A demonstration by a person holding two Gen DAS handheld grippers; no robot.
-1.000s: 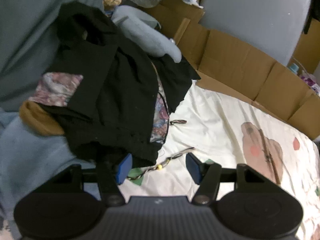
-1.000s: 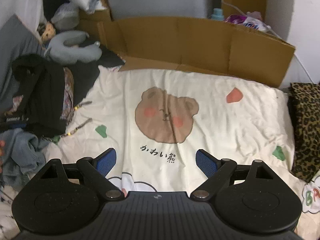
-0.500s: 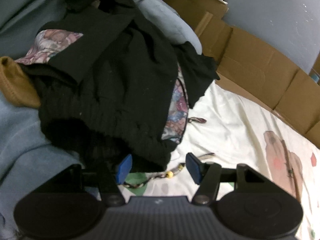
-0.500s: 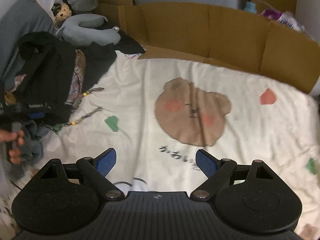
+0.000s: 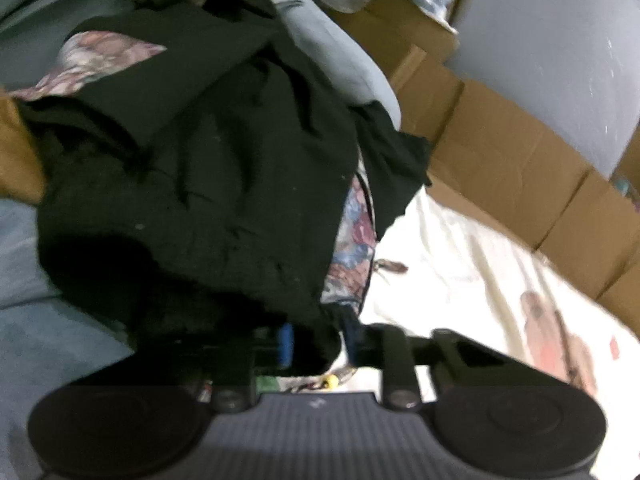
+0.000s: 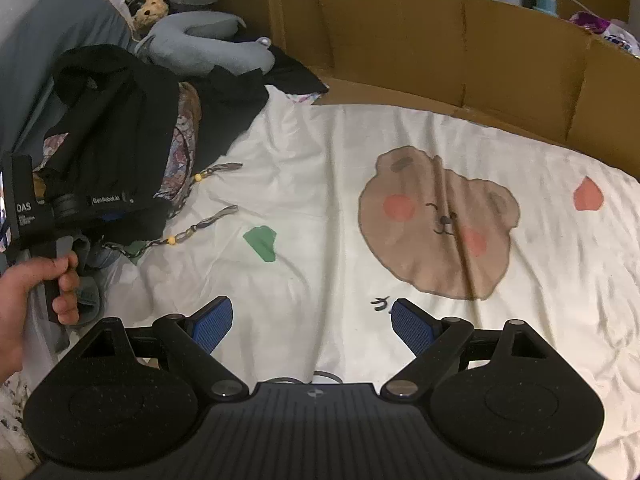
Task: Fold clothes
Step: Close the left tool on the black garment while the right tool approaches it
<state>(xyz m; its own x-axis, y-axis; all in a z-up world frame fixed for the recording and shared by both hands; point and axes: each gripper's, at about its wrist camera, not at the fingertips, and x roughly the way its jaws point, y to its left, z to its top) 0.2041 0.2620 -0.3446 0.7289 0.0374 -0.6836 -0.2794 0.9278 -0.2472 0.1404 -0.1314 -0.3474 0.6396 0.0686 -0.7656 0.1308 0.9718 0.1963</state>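
The left gripper is pinching the lower hem of a black garment, its blue fingers closed tight on the dark cloth. That garment is lying on top of a heap of clothes at the left edge of the bed, over a floral piece and beside a grey neck pillow. The right gripper is hovering with its fingers spread wide and holding nothing, above the cream sheet near the printed bear. A hand is gripping the left tool's handle.
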